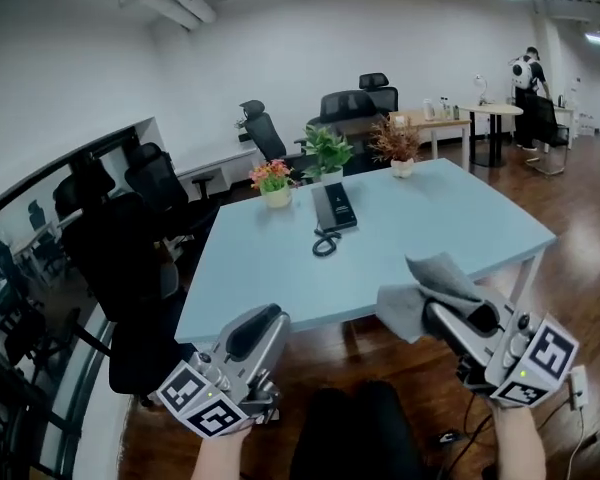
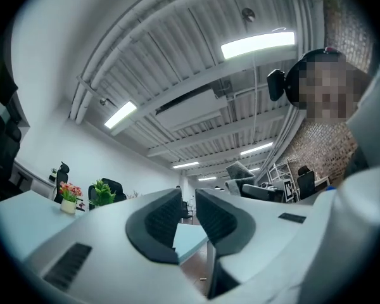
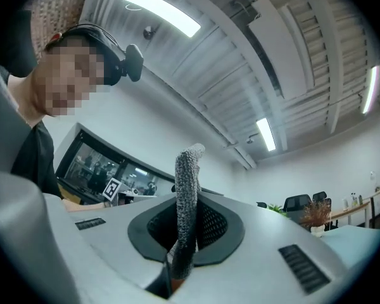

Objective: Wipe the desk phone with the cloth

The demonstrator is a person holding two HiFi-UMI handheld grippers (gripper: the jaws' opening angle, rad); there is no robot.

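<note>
Grey left tongs, right tongs, black-padded; trousers perhaps dark.

1. Head view stands off the near edge of the table, looking steeply down across it.
2. Cameras on the left gripper and right gripper tilt ceilingward, close behind their jaws, sharing far-edge plants.

Low down, the cloth is hidden inside the right tool.

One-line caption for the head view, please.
Grey cloth clamped in the right hand-held gripper, left hand-held gripper empty, desk phone lying on the table ahead.
</note>
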